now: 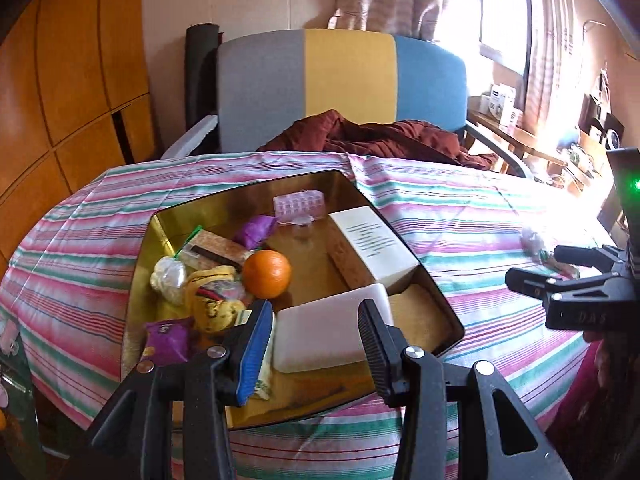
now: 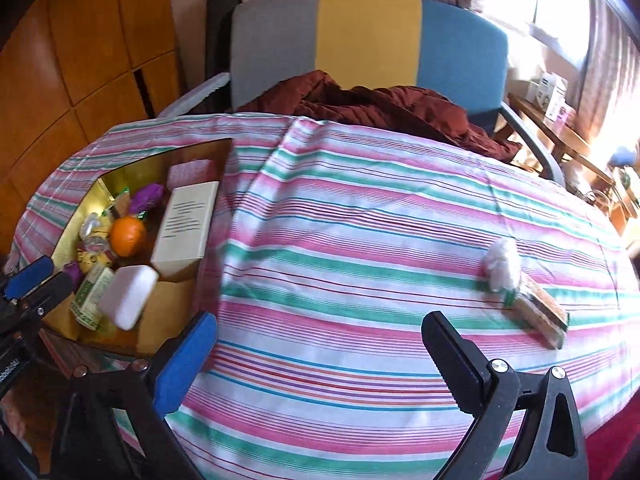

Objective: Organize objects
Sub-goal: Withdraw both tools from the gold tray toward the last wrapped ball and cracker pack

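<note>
Left wrist view: the left hand-held gripper [image 1: 316, 332] is released, its fingers flanking a white block [image 1: 328, 328] inside the gold tin [image 1: 448, 312]. Right wrist view: the right hand-held gripper [image 2: 320, 352] gapes empty above the table [image 2: 340, 240]; a wrapped bar [image 2: 540, 312] lies near, ahead to its right.

Tri-colour chair [image 1: 344, 84] behind striped-clothed table [image 2: 360, 240], wood-panelled wall [image 1: 72, 80], sunlit window [image 1: 500, 8].

- I read the tin tray [image 1: 436, 300] as glossy gold metal, mirror-like walls.
- Tablecloth [image 2: 360, 220]: striped woven cloth, matt.
- White block [image 1: 324, 336]: smooth, matt, looks plastic.
- Orange [image 1: 267, 274]: dimpled, slight sheen.
- Gripper pads [image 2: 452, 360]: ribbed black rubber from here.
- Cabinet [image 1: 60, 80]: polished wood.
</note>
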{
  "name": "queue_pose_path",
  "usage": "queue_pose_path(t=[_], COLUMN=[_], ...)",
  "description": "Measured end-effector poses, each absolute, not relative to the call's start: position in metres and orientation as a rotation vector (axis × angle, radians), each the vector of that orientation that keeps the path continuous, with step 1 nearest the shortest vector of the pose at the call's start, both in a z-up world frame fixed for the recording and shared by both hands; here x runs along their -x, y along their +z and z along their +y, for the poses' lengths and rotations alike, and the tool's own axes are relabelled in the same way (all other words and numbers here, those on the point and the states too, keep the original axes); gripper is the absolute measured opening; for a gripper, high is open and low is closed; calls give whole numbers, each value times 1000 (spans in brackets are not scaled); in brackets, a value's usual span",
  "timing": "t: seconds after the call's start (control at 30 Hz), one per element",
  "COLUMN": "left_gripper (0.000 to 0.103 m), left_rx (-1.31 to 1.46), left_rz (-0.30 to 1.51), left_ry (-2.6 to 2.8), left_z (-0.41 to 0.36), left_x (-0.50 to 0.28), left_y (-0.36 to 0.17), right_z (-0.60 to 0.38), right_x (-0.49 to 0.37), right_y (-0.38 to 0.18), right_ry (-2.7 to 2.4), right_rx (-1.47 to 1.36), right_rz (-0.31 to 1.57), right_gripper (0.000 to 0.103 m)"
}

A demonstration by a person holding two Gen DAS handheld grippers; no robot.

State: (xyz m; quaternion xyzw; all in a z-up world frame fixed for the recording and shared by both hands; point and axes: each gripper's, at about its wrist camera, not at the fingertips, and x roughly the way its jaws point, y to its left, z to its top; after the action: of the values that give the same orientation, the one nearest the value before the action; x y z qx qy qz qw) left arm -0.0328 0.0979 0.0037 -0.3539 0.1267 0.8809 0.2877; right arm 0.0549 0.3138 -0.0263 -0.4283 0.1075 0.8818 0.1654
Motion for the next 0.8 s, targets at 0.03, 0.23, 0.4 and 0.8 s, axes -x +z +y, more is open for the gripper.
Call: queue_pose_path(t=[0.03,0.23,0.4,0.8], left_gripper=[45,45,45,45], left_rx=[940,912,895,934], left_rz=[348,384,402,439], left_ry=[2342,2279,2206,2070], left_z=[102,124,143,183], left_x=[31,22,13,0], left_y=[4,5,5,-13], right_z=[320,362,411,508], right_x=[-58,-80,-107,-131], right_y=[-26,-23,-25,-62], right_ry=[2499,2425,2335,2121], right_rx=[1220,1256,1324,1585], right_rz=[302,275,236,144], right_gripper=[103,103,103,103])
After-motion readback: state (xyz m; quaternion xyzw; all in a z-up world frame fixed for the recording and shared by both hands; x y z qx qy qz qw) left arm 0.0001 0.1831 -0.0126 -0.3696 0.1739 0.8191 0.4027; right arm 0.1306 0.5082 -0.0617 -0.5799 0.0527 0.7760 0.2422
